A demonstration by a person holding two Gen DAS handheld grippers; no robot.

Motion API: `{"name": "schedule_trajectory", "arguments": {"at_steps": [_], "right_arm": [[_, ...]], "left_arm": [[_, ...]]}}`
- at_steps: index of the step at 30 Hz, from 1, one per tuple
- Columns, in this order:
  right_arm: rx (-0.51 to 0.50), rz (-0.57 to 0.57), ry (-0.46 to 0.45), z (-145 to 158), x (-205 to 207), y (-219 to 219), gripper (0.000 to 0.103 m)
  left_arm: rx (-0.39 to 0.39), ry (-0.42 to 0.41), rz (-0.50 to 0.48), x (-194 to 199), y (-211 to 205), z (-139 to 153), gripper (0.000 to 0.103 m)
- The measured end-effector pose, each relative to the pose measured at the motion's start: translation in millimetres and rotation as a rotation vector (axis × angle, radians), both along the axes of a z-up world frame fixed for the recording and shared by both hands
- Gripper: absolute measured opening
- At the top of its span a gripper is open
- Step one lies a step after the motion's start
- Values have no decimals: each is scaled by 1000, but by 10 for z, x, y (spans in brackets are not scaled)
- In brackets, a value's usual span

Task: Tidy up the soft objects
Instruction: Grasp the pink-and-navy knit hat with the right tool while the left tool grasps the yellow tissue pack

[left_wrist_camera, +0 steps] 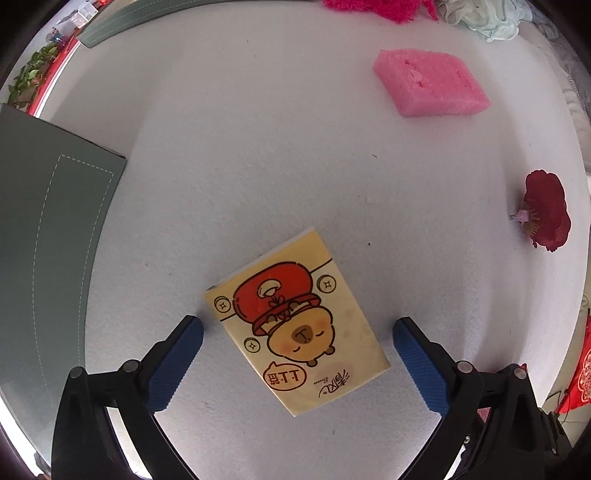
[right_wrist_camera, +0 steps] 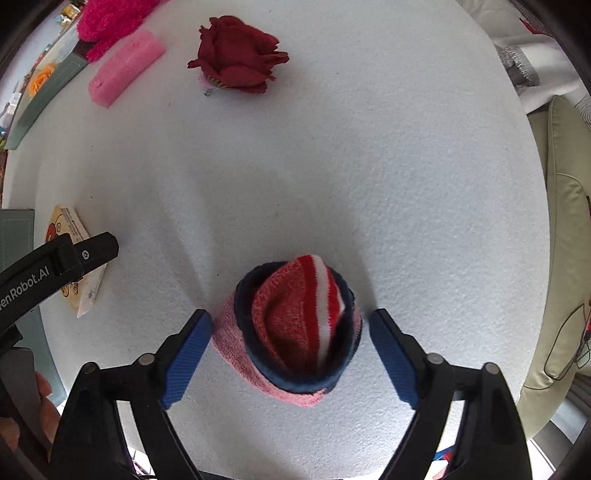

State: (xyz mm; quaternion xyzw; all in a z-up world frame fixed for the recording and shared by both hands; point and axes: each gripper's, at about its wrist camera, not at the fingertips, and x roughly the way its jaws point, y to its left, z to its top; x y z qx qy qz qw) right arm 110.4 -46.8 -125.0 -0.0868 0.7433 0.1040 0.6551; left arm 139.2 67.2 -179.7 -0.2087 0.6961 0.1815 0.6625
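Note:
My left gripper (left_wrist_camera: 297, 328) is open, its blue pads on either side of a yellow tissue pack (left_wrist_camera: 297, 319) with a cartoon bear that lies flat on the white table; the pads do not touch it. My right gripper (right_wrist_camera: 290, 321) is open around a rolled pink, red and navy knitted sock (right_wrist_camera: 291, 328), with small gaps on both sides. A pink sponge (left_wrist_camera: 430, 83) lies far right in the left wrist view and far left in the right wrist view (right_wrist_camera: 125, 68). A dark red fabric rose (right_wrist_camera: 238, 55) lies beyond the sock and shows at the right edge in the left wrist view (left_wrist_camera: 546, 210).
A grey-green stitched mat (left_wrist_camera: 48, 240) lies at the table's left. A fuzzy magenta cloth (left_wrist_camera: 376, 9) and a pale green cloth (left_wrist_camera: 484, 18) lie at the far edge. The left gripper's arm (right_wrist_camera: 55, 266) reaches over the tissue pack (right_wrist_camera: 72, 229). A cream cushion (right_wrist_camera: 565, 240) stands at the right.

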Motion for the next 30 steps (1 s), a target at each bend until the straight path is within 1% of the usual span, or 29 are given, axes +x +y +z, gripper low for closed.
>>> {"name": "schedule_trajectory", "arguments": {"at_steps": [1,2,3,6,7,8,9,10,11,12,13,14,15,18,20,24,26,27,28,29,30], "right_arm": [[-11,16,14,-56,4,63,103],[-41,38,6,-73,-21,104,103],[-45,44,-1,-76,-36,122,103],[-41,25,-11,-95,-127,247,103],[-41,22,-12,-91,-139,256,103],[-41,20,-12,-90,-149,269,103],[-43,23,-8,-92,-156,288,103],[-44,23,0,-71,-161,108,103],[-47,22,10,-76,-162,126,103],[-50,25,20,-52,-24,20,103],[-51,26,30,-102,2,-194,103],[-53,28,39,-125,56,-181,103],[-55,30,45,-76,235,-286,103],[-56,29,47,-92,278,-273,103],[-56,31,48,-98,302,-265,103],[-64,30,75,-125,350,-238,103],[-65,29,75,-118,384,-242,99],[-63,30,66,-93,391,-241,93],[-59,36,53,-52,401,-237,84],[-56,45,39,-18,402,-224,79],[-56,56,30,8,403,-206,71]], "left_arm": [[3,-3,2,-43,-143,81,103],[3,-3,2,-53,-193,91,103],[3,-2,3,-68,-185,101,103],[2,0,5,-159,-231,132,103],[1,2,8,-250,-295,199,103],[0,4,11,-173,-325,123,103],[-1,6,17,-180,-314,127,103],[-2,8,23,-130,-292,54,103],[-3,10,28,-120,-276,46,103],[-4,12,31,-113,-260,22,103],[-5,13,31,-99,-243,3,103],[-5,14,31,-84,-230,-1,103],[-6,15,30,-77,-222,-17,103],[-12,23,29,-46,-199,-56,103],[-18,34,29,-29,-212,-139,103],[-32,57,22,12,-172,-155,103],[-38,60,7,19,-166,-167,101],[-38,58,-1,19,-164,-157,99],[-35,51,-9,15,-155,-118,93],[-32,46,-18,16,-146,-75,86],[-31,40,-30,18,-151,-64,82]]}}
